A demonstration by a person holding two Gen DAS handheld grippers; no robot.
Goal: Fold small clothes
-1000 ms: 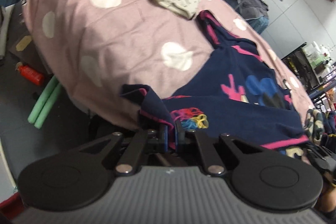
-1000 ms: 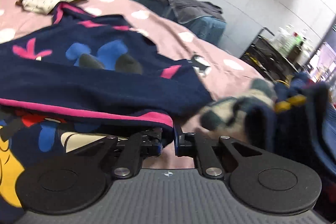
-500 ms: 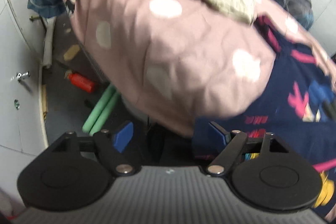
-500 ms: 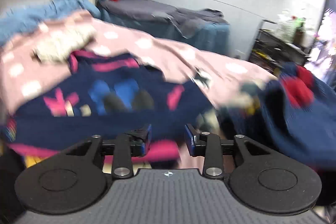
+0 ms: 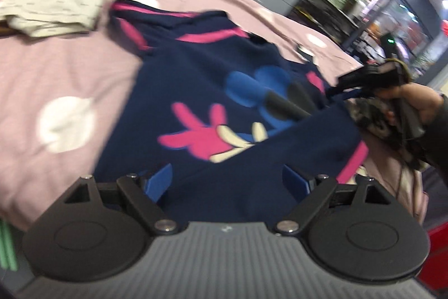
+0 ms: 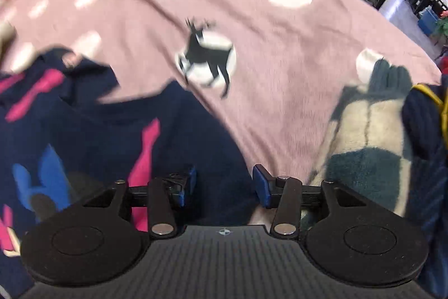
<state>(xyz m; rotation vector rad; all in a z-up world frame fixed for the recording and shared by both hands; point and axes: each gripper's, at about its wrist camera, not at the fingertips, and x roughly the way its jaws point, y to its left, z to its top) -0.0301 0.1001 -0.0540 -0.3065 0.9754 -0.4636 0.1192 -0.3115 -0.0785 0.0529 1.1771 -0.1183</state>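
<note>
A navy child's garment (image 5: 224, 108) with pink trim and a blue, pink and cream cartoon print lies on the pink spotted cover (image 5: 56, 69), its near hem folded up over the print. My left gripper (image 5: 228, 181) is open and empty just above its near edge. The garment also shows at the left of the right wrist view (image 6: 92, 136). My right gripper (image 6: 224, 184) is open and empty over its right edge. The right gripper also shows held in a hand in the left wrist view (image 5: 372, 77).
A folded beige garment (image 5: 56, 7) lies at the far left of the cover. A fluffy teal and cream garment (image 6: 369, 136) and a navy knit with yellow trim (image 6: 425, 114) lie to the right. The cover (image 6: 280, 46) carries a black deer print (image 6: 207, 55).
Both grippers were shut on the navy garment's hem a second ago. They have let go and opened. The hem now lies folded over the print, and both cameras have swung right.
</note>
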